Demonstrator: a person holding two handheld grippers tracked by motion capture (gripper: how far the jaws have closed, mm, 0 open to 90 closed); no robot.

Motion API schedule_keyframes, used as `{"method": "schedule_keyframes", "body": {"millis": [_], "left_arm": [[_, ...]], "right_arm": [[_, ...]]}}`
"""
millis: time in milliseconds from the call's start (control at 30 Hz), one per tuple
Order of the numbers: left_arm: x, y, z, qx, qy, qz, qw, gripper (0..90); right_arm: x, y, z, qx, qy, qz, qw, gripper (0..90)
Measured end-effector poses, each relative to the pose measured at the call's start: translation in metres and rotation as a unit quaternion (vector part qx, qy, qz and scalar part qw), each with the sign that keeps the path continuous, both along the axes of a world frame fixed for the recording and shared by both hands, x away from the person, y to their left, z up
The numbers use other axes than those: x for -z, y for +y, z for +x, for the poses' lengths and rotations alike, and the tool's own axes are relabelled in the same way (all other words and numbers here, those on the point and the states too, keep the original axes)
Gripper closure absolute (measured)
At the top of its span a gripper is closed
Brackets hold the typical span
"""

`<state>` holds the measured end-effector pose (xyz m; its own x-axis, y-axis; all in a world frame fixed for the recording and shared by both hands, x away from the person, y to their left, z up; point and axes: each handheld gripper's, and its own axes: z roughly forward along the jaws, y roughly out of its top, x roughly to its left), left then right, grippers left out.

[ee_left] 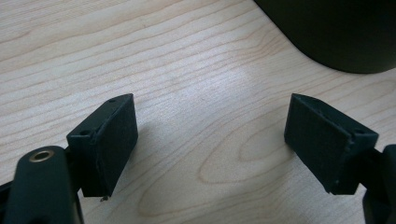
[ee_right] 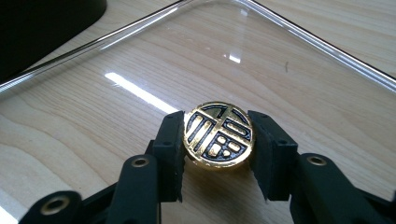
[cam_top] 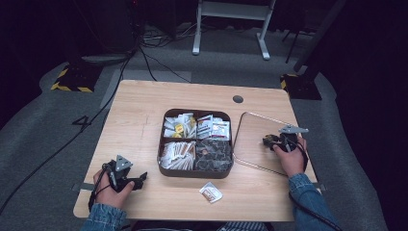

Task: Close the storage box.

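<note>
At 3 o'clock of compartment box (cam_top: 166, 166), right gripper (ee_right: 218, 154) clamps gold knob (ee_right: 218, 134) of glass lid (cam_top: 250, 126) lying flat on table (cam_top: 139, 101). Lift straight, keep lid level, centre over box. Left gripper (ee_left: 210, 140) wide apart, empty, at 8 o'clock.

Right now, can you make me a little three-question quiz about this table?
1. True or false: the right hand-held gripper is shut on the gold knob of the clear lid.
2. How many compartments does the dark box have?
3. What lies on the table in front of the box: A) a spoon, B) a loose packet, C) a cup?

Key: 1 true. 2 four. 3 B.
</note>
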<state>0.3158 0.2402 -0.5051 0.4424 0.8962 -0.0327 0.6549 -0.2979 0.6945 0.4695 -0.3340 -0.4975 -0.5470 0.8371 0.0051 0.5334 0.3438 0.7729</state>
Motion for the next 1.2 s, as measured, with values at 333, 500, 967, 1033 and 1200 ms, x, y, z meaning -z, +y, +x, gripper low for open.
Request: {"method": "schedule_keyframes", "body": {"millis": [333,500,967,1033,1200], "left_arm": [[0.000,0.000,0.000,0.001,0.001,0.000,1.0000,17.4],[0.000,0.000,0.001,0.002,0.001,0.000,1.0000,17.3],[0.000,0.000,0.001,0.002,0.000,0.001,1.0000,17.2],[0.000,0.000,0.001,0.002,0.000,0.002,1.0000,17.2],[0.000,0.000,0.001,0.002,-0.001,0.002,1.0000,17.3]], "right_arm": [[-0.028,-0.003,-0.014,-0.011,-0.023,0.009,0.9996,58.8],[-0.042,-0.008,-0.021,-0.009,-0.034,0.020,0.9992,58.8],[-0.065,-0.007,-0.027,-0.014,-0.044,0.059,0.9972,58.8],[-0.068,-0.002,-0.026,-0.018,-0.047,0.064,0.9967,58.8],[-0.075,0.021,-0.025,-0.043,-0.042,0.065,0.9960,58.8]]}}
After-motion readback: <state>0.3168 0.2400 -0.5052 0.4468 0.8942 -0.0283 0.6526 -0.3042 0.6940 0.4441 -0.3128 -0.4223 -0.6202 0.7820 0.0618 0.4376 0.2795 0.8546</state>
